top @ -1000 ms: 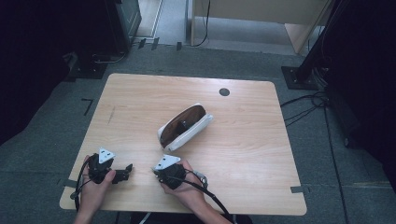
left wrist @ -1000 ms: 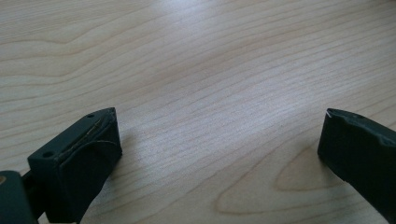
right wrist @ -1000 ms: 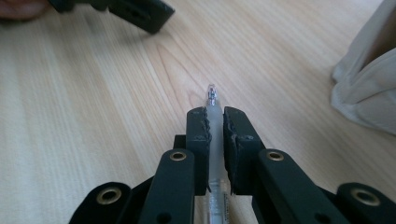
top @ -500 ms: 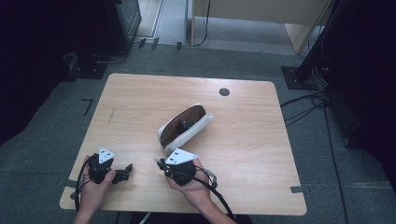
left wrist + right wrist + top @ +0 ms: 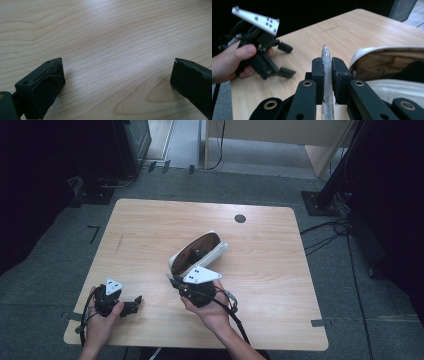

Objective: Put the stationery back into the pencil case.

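My right gripper [image 5: 327, 67] is shut on a clear plastic pen [image 5: 326, 63], whose tip sticks out past the pads. In the high view the right gripper [image 5: 173, 281] hangs above the table, just in front of an open white pencil case [image 5: 197, 252] with a brown lining. The case [image 5: 384, 62] lies close on the right in the right gripper view. My left gripper [image 5: 134, 302] rests at the table's front left, open with nothing between its jaws. From its own camera the left gripper [image 5: 117, 75] has bare wood between the jaws.
The wooden table [image 5: 280, 270] has a round black cable hole [image 5: 240, 218] near its far edge. Black stands and cables sit on the grey floor around it. The left gripper [image 5: 287, 60] and the hand on it lie to the left in the right gripper view.
The right gripper has risen off the table with the pen and moved toward the pencil case. The left gripper has stayed where it was.
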